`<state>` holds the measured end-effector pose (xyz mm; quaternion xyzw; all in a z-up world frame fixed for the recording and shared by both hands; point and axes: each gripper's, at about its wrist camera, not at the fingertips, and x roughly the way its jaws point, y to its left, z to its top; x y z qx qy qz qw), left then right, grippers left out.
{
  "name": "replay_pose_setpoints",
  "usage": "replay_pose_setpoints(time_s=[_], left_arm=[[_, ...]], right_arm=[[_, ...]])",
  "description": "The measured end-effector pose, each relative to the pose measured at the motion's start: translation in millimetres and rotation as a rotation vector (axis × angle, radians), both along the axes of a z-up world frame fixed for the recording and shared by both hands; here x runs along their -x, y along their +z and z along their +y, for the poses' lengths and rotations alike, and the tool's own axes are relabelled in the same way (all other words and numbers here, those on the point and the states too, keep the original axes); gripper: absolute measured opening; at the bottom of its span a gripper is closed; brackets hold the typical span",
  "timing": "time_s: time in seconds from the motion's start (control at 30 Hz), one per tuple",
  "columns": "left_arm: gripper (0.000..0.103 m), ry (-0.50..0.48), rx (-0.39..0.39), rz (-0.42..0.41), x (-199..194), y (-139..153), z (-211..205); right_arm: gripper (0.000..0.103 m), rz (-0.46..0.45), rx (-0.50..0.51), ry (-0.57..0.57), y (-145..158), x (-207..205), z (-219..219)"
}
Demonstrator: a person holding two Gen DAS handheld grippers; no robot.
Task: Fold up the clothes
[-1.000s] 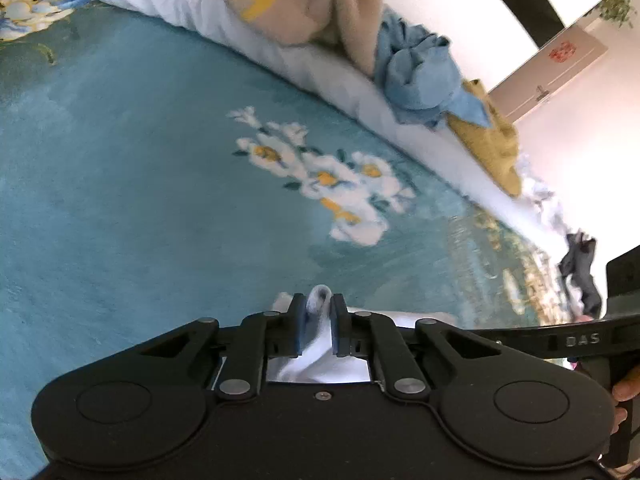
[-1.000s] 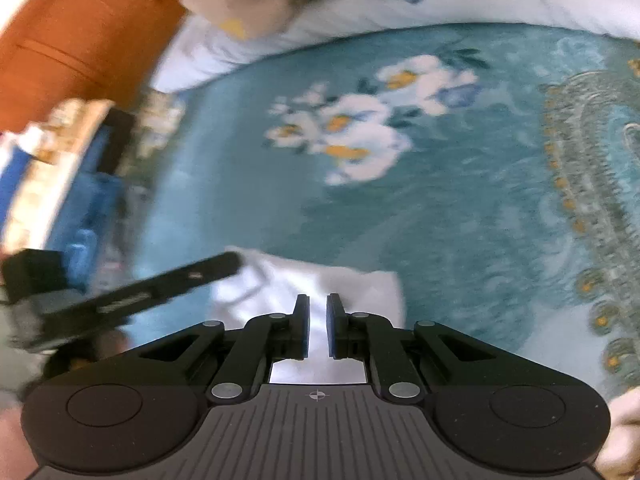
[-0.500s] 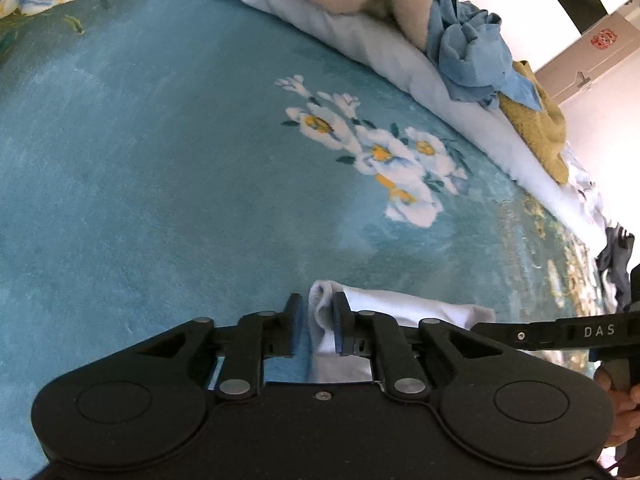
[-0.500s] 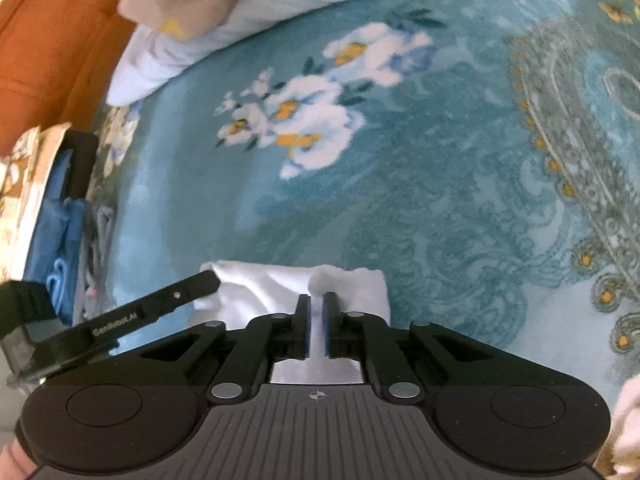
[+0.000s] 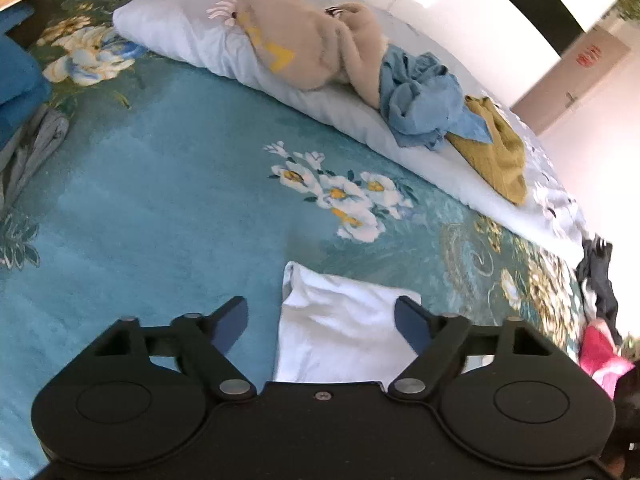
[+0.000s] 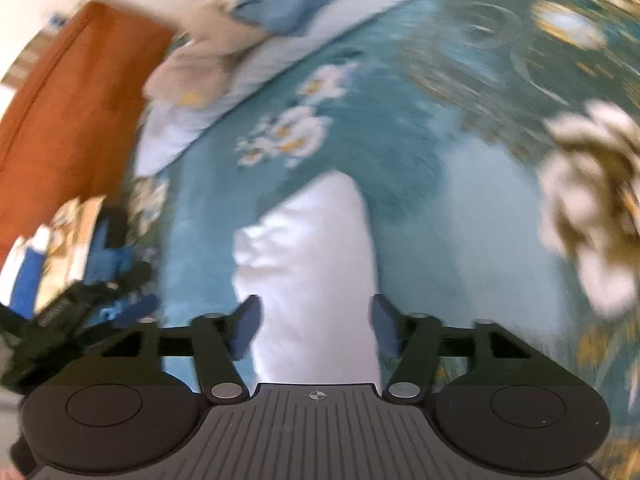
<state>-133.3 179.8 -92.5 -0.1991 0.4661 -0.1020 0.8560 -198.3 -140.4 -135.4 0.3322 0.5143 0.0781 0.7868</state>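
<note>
Teal floral bedspread [image 5: 160, 200] beneath you: your left gripper [image 5: 320, 320] and right gripper [image 6: 316, 320] angle downward, jaws just sprung wide, releasing the folded white cotton garment [image 5: 336, 332] pinched moments ago; it lies flat below them.

The folded white garment [image 5: 340, 328] is smooth matt cloth on a short-piled plush floral blanket [image 5: 160, 200]; the beige garment [image 5: 312, 48] looks fleecy.

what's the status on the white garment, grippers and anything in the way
Both grippers, left and right, just opened, nothing pinched. Folded white garment lies released on the teal bedspread. Nothing in the way.
</note>
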Motion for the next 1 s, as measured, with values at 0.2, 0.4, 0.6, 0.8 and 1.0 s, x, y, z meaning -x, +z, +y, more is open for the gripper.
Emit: replay_pose_setpoints(time_s=[0.2, 0.4, 0.6, 0.8, 1.0], left_arm=[[0.09, -0.195, -0.093, -0.018, -14, -12, 13], [0.096, -0.448, -0.162, -0.129, -43, -5, 25], [0.096, -0.774, -0.14, -0.194, -88, -19, -4], [0.092, -1.063, -0.143, -0.163, -122, -56, -49], [0.092, -1.175, -0.067, -0.029, -144, -88, -72]], right_arm=[[0.099, 0.0, 0.034, -0.272, -15, 63, 29], [0.101, -0.006, 0.043, -0.543, -24, 114, 70], [0.095, 0.008, -0.044, -0.652, -48, 146, 103], [0.08, 0.009, -0.128, -0.736, -72, 154, 120], [0.077, 0.011, -0.144, -0.787, -85, 141, 127]])
